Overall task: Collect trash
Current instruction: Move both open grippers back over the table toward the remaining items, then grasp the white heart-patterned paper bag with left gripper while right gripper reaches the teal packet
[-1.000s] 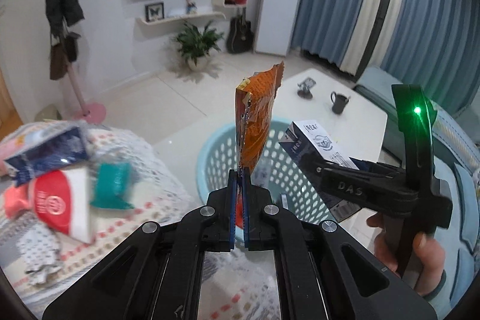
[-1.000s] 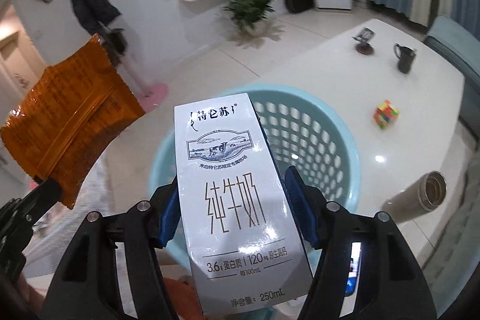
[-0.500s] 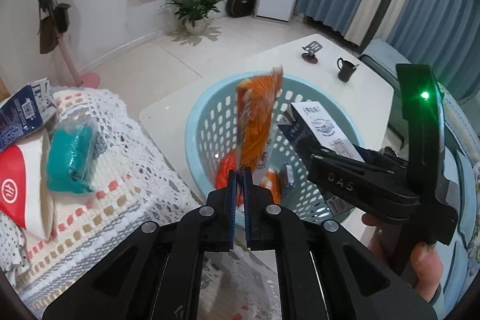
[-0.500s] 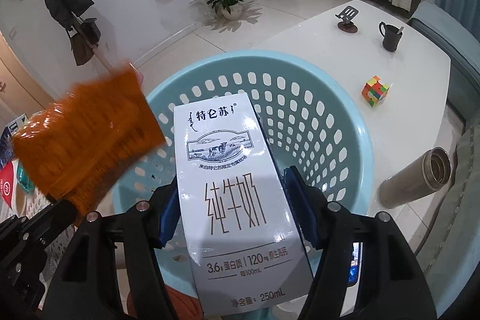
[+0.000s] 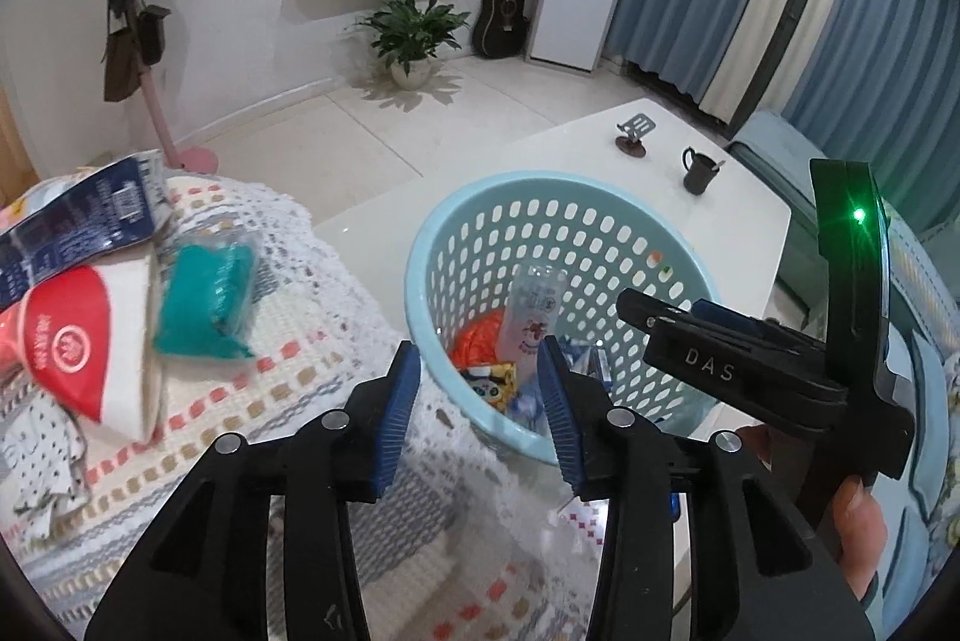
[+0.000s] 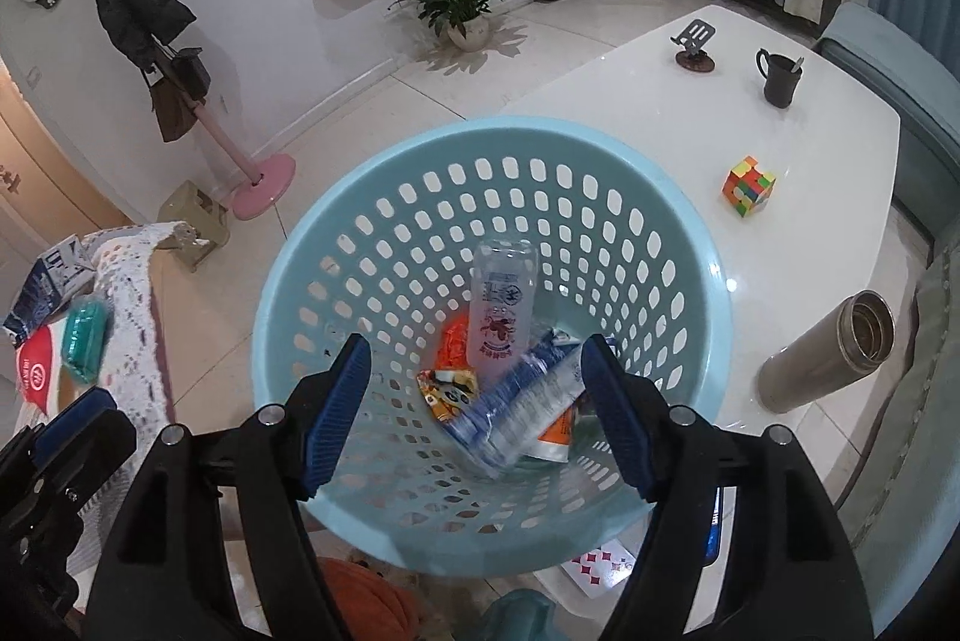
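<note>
A light blue perforated basket (image 6: 384, 197) (image 5: 474, 221) stands on the white table. Inside lie a clear plastic bottle (image 6: 503, 308), the orange snack bag (image 6: 454, 341), a small yellow wrapper (image 6: 449, 390) and the blurred white-and-blue milk carton (image 6: 528, 401). My right gripper (image 6: 474, 413) is open and empty just above the basket. My left gripper (image 5: 480, 401) is open and empty at the basket's near rim. More trash lies on the crocheted cloth at left: a teal packet (image 5: 207, 302), a red-and-white pack (image 5: 90, 341) and a dark blue carton (image 5: 78, 221).
On the white table (image 6: 630, 101) stand a Rubik's cube (image 6: 748, 185), a dark mug (image 6: 780, 78), a phone stand (image 6: 695, 47) and a steel flask (image 6: 828, 353) lying beside the basket. A coat rack (image 6: 180, 59) stands on the floor behind.
Both grippers opened. The orange snack bag and the milk carton dropped into the basket; the carton is still blurred from motion. Both grippers tilted down over the basket.
</note>
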The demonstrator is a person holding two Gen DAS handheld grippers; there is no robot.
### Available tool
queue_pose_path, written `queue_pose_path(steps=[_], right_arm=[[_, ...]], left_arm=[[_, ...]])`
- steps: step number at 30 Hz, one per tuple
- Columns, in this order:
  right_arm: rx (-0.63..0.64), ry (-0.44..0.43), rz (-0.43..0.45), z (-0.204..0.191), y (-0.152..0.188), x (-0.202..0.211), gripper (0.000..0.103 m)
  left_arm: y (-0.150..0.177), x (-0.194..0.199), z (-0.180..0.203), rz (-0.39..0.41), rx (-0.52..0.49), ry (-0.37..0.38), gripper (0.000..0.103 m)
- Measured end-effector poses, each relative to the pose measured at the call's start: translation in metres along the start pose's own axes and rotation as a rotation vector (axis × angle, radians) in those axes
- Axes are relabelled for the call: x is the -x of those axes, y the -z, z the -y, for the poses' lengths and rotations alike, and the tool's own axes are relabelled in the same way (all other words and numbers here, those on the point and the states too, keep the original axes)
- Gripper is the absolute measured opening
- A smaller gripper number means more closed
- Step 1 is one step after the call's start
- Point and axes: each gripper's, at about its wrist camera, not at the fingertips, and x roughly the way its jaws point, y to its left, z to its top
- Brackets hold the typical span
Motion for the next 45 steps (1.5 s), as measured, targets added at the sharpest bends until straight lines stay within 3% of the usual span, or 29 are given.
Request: queue_pose_path(steps=[14,26,29,31,35,38,42,45], right_arm=[[0.102,-0.027,0.052,-0.053,0.009,0.041,0.069],[0.298,-0.078,0.088,-0.145,0.04,0.066,0.077],[0.343,-0.099,0.075,-0.17,0.051,0.063,0.077],[0.368,-0.11,0.06,-0.185,0.057,0.058,0.077],[0.408,-0.14,0.014,-0.215,0.072,0.045,0.077],[0.438,-0.143,-0.003,-0.23,0.082,0.04,0.077],[0.451,-0.136,-0.014,-0.235,0.085,0.035,0.077],[0.434,-0.145,-0.018,-0.231,0.08,0.034,0.077]], left_arm=[[0.024,0.06,-0.037,0.1,0.105,-0.015,0.045],[0.058,0.12,-0.117,0.173,0.267,-0.108,0.045],[0.071,0.131,-0.132,0.17,0.262,-0.161,0.054],[0.08,0.138,-0.141,0.169,0.264,-0.2,0.055],[0.094,0.145,-0.165,0.149,0.277,-0.205,0.055],[0.097,0.141,-0.169,0.118,0.233,-0.218,0.055],[0.094,0.132,-0.165,0.095,0.156,-0.228,0.058],[0.091,0.123,-0.171,0.083,0.174,-0.222,0.058]])
